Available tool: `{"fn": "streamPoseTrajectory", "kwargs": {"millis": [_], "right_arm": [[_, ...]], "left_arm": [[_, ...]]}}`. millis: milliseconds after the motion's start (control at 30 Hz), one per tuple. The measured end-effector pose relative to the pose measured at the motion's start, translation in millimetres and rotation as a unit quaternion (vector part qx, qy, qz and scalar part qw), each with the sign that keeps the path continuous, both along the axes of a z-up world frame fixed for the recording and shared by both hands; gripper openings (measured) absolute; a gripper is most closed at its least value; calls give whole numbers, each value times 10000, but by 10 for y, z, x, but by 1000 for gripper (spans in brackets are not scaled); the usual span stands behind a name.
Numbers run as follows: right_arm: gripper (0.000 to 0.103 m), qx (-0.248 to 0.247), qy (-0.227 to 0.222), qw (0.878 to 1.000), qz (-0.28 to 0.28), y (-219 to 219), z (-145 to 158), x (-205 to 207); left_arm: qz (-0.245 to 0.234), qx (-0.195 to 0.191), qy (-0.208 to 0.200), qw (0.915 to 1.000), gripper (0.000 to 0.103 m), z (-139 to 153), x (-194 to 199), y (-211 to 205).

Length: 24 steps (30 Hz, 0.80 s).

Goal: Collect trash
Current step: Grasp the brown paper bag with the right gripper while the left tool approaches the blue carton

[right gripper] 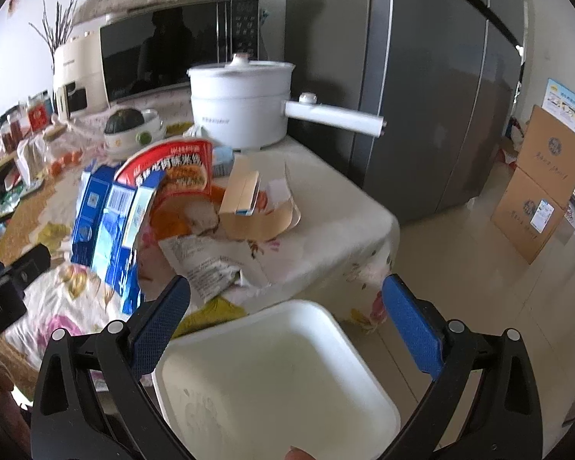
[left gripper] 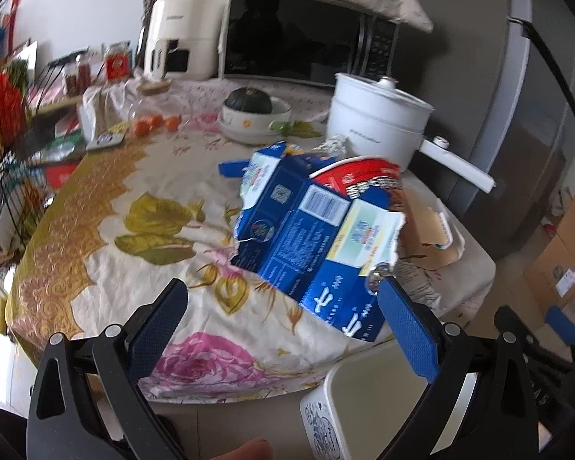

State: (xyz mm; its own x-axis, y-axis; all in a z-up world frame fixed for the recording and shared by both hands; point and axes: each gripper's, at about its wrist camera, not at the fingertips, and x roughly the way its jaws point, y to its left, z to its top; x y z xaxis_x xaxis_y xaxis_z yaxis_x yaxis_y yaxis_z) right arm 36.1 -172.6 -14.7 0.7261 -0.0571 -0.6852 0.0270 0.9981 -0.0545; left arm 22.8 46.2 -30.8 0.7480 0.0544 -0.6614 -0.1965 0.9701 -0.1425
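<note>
A torn blue carton (left gripper: 306, 226) (right gripper: 103, 222) leans at the near edge of the floral table (left gripper: 142, 237), against a red instant-food lid (left gripper: 364, 180) (right gripper: 176, 168). A brown cardboard box (right gripper: 243, 191) and a crumpled silver wrapper (right gripper: 205, 268) lie beside them. My left gripper (left gripper: 283, 326) is open, its right pad close to the carton's lower corner, nothing between the fingers. My right gripper (right gripper: 285, 318) is open above the white trash bin (right gripper: 276, 379) (left gripper: 360, 402), which stands on the floor against the table edge and looks empty.
A white electric pot (right gripper: 237, 111) with a long handle, a bowl with a squash (left gripper: 253, 111), a microwave (left gripper: 299, 42) and an air fryer stand at the back. A wire rack (left gripper: 7, 153) crowds the left. Cardboard boxes (right gripper: 544, 180) and a grey fridge (right gripper: 421, 76) are on the right.
</note>
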Motion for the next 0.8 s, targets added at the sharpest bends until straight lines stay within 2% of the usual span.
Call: {"fn": "streamPoseTrajectory", "kwargs": {"millis": [100, 167, 267, 367, 433, 533, 567, 600, 667, 767, 800], "right_arm": [[96, 243, 334, 9991, 87, 20, -72, 77], [96, 711, 711, 9948, 147, -22, -131, 177], [96, 1539, 1214, 9805, 123, -137, -206, 363], [96, 2025, 1389, 9693, 130, -224, -159, 534], [96, 2373, 1448, 9605, 148, -289, -85, 669], [96, 2857, 1490, 9466, 103, -392, 4, 867], [96, 3100, 1445, 9397, 86, -456, 54, 964], [96, 3233, 1371, 9363, 86, -497, 93, 1039], [96, 3245, 1269, 9373, 123, -539, 139, 1167], [96, 3320, 1317, 9336, 292, -549, 94, 1342], [96, 3344, 1323, 9325, 324, -545, 57, 1383]], "left_arm": [[137, -247, 89, 9996, 96, 0, 34, 138], [238, -472, 115, 9985, 96, 23, 69, 255], [367, -995, 29, 9944, 96, 140, 134, 492], [416, -1453, -302, 9880, 96, 368, 177, 720], [350, -1819, -583, 9810, 96, 560, 217, 851], [-45, -2187, -978, 9709, 96, 848, 351, 911], [-237, -2202, -1085, 9691, 96, 931, 417, 881], [-336, -2123, -1059, 9709, 96, 961, 467, 843], [-571, -1705, -797, 9805, 96, 930, 578, 713], [-347, -1102, -515, 9920, 96, 613, 633, 606], [-311, -1053, -331, 9934, 96, 509, 660, 595]]}}
